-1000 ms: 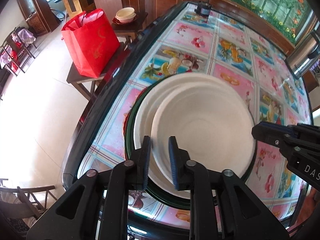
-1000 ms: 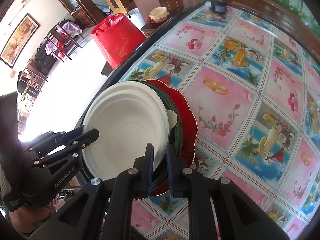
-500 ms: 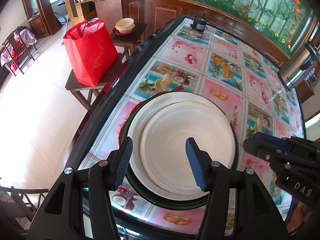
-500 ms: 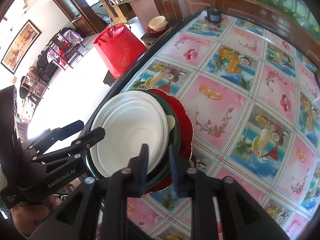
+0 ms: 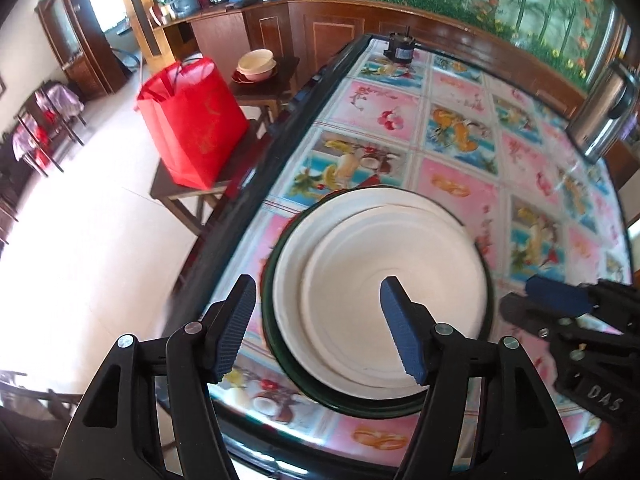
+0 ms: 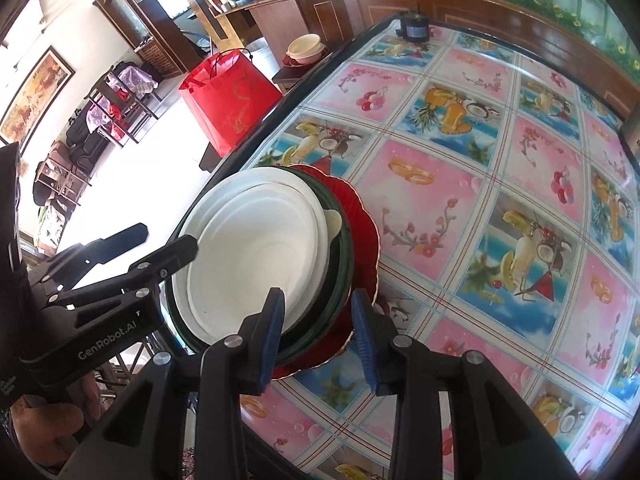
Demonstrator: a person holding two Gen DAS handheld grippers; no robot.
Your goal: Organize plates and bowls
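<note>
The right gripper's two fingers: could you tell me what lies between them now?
In the right wrist view, the right gripper, jaws just opened, straddles the green plate's and red plate's rims, untouched.

Your table (image 5: 460,168) wears a fruit-print cloth in pink and blue squares. At its far end you have a small black motor-like object (image 5: 401,46), and a steel kettle (image 5: 604,120) at the far right edge. Beside the table, a red gift bag (image 5: 192,124) stands on a low wooden bench (image 5: 188,196).

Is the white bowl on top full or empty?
Empty. The white bowl on the plate stack shows only its bare white inside in both views, with no food or liquid.
</note>
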